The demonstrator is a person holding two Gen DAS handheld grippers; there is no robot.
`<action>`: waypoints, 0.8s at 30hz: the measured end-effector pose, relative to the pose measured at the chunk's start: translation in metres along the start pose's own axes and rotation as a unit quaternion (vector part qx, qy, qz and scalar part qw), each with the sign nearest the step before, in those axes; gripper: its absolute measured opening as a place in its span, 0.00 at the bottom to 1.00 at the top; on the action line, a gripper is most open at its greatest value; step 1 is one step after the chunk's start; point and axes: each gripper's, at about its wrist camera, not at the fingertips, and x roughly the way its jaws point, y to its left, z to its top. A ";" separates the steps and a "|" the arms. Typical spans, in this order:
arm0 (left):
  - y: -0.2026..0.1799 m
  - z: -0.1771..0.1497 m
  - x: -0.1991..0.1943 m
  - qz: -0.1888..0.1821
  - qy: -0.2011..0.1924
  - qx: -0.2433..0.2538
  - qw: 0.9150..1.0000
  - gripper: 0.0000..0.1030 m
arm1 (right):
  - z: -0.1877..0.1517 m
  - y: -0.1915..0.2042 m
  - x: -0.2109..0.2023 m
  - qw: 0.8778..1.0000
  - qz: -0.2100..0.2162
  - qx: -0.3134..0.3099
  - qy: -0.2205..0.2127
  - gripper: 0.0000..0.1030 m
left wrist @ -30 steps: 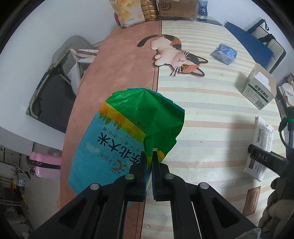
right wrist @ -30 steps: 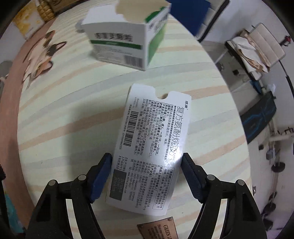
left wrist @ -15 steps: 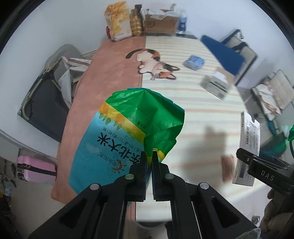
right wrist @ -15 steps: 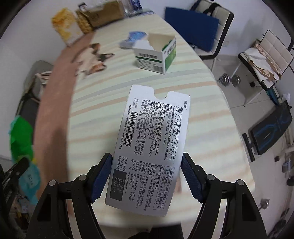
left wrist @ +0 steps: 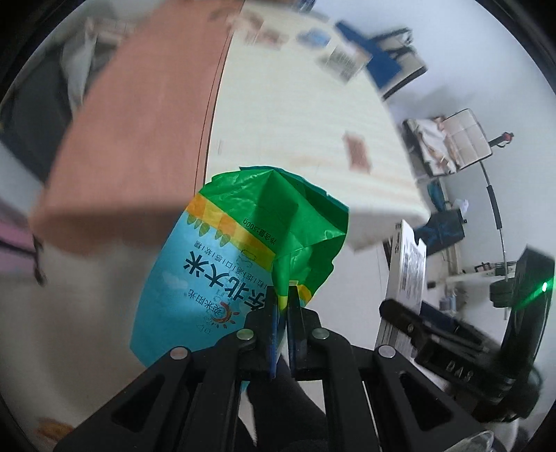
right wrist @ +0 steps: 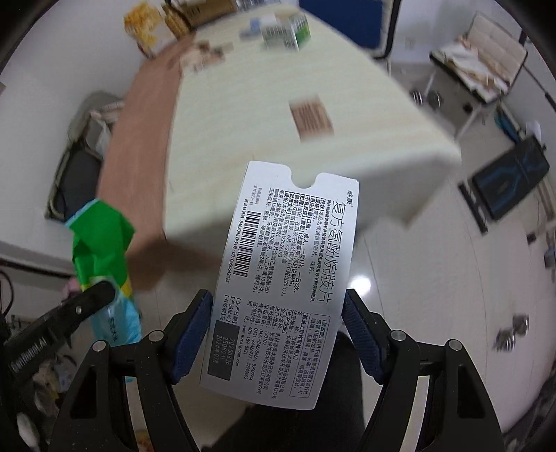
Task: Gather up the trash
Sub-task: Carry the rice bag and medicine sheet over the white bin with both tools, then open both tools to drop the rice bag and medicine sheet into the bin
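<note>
My left gripper (left wrist: 283,299) is shut on a crumpled green and blue plastic bag (left wrist: 243,257) and holds it in the air off the near end of the table. My right gripper (right wrist: 278,313) is shut on a flat white medicine box (right wrist: 288,278) with black print and a barcode, also held clear of the table. The box shows edge-on in the left wrist view (left wrist: 406,264), and the bag shows at the left of the right wrist view (right wrist: 100,240).
The long table (right wrist: 243,114), brown on the left and striped cream on the right, lies ahead and below. A green and white carton (right wrist: 285,31), a blue packet and snack bags stand at its far end. Chairs (right wrist: 479,66) and tiled floor are to the right.
Both grippers have pulled back and up from the table with bag and box still held. The table has receded and the view is blurred from motion.
</note>
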 end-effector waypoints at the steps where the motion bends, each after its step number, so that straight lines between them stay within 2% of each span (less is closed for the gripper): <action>1: 0.006 -0.004 0.010 -0.010 0.012 -0.011 1.000 0.02 | -0.014 -0.005 0.013 1.000 -0.001 0.003 0.014 0.75; 3: 0.028 -0.011 0.047 -0.028 0.042 -0.045 0.998 0.02 | -0.034 -0.015 0.038 0.999 -0.006 0.009 0.035 0.75; 9: 0.091 -0.016 0.170 -0.024 0.090 -0.109 0.990 0.03 | -0.077 -0.050 0.163 0.993 0.002 0.039 0.107 0.75; 15: 0.145 -0.022 0.292 -0.011 0.126 -0.140 0.982 0.03 | -0.091 -0.072 0.294 0.989 0.006 0.037 0.141 0.75; 20: 0.172 -0.033 0.355 -0.013 0.151 -0.149 0.977 0.04 | -0.093 -0.079 0.380 0.987 0.017 0.022 0.160 0.75; 22: 0.187 -0.041 0.360 -0.009 0.158 -0.159 0.974 0.06 | -0.094 -0.082 0.408 0.985 0.030 0.021 0.171 0.75; 23: 0.191 -0.042 0.365 -0.001 0.157 -0.157 0.975 0.11 | -0.095 -0.084 0.418 0.984 0.034 0.022 0.174 0.75; 24: 0.195 -0.041 0.366 0.007 0.158 -0.156 0.975 0.32 | -0.095 -0.083 0.427 0.983 0.037 0.022 0.177 0.75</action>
